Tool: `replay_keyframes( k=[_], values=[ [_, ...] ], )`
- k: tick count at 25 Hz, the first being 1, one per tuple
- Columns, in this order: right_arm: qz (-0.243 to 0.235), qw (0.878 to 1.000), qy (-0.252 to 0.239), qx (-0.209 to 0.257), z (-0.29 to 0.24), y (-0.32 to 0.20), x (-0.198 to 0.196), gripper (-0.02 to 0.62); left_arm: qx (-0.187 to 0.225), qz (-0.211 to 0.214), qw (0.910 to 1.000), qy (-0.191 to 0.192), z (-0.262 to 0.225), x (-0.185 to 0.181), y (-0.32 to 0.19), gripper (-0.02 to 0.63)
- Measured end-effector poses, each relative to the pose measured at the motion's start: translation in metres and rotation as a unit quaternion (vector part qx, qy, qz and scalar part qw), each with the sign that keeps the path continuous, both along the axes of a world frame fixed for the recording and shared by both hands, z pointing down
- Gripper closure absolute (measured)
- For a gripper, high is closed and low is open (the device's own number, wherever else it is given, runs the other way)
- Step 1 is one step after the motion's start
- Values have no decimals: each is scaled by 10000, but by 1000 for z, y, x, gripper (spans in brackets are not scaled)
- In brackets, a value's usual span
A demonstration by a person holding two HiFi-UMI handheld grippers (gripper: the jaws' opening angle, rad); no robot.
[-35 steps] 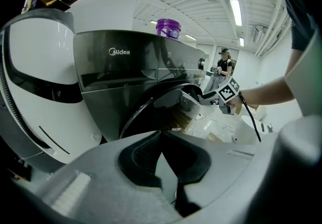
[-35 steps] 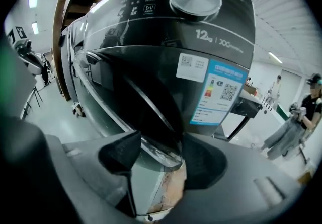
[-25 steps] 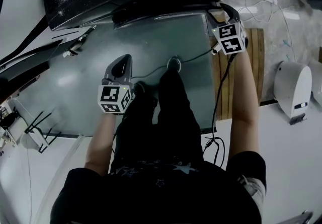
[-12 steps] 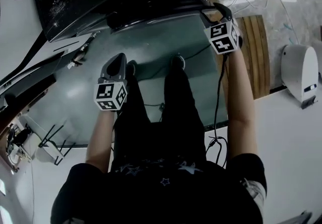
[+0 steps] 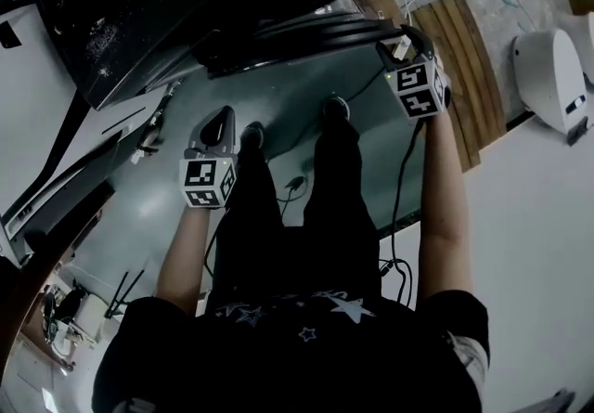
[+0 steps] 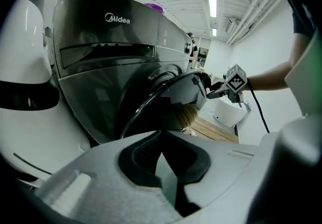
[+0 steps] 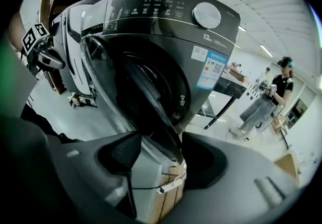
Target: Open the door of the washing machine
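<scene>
My right gripper (image 7: 161,153) pinches rim of Midea washing machine (image 7: 166,16) door (image 7: 131,97), firmly I think. Door ajar. Left gripper (image 6: 162,153) jaws together, empty, facing door.

Pale floor (image 5: 529,244), wooden pallet (image 5: 469,49), white wall (image 6: 271,52), ceiling strip light (image 6: 212,4)
</scene>
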State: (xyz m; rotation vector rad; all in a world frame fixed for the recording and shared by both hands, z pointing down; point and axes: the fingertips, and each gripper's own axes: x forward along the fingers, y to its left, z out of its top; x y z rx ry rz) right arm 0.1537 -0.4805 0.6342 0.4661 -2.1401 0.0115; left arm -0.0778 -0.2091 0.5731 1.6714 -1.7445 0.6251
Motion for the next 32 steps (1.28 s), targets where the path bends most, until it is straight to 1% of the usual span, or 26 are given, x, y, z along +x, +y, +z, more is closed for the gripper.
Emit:
replay_keyframes(
  k=[6, 8, 15, 18, 21, 25, 27, 30, 32],
  values=[
    [649, 9977, 218, 15, 1, 35, 25, 339, 128, 440, 9989, 63, 11, -18, 25, 595],
    [888, 9956, 304, 9, 2, 51, 36, 339, 149, 663, 9977, 59, 14, -24, 37, 595],
    [1753, 9834, 470, 58, 6, 112, 67, 339, 336, 1495, 9882, 0, 27, -52, 66, 595],
    [2113, 9759, 539, 17, 7, 142, 76, 339, 394, 1864, 9817, -40, 26, -56, 73, 595],
    [2525, 9658, 595, -54, 8, 177, 86, 339, 454, 2235, 9736, 12, 20, -53, 76, 595],
    [3103, 9488, 591, -59, 8, 225, 92, 337, 444, 2771, 9597, 139, 18, -42, 81, 595],
    [3334, 9410, 581, -53, 8, 249, 91, 337, 387, 2945, 9547, 191, 18, -34, 87, 595],
    [3561, 9329, 529, -77, 7, 278, 91, 337, 278, 3119, 9493, 285, 21, -18, 96, 595],
    [3724, 9267, 497, -78, 6, 295, 90, 337, 211, 3287, 9436, 331, 24, -7, 103, 595]
  ],
)
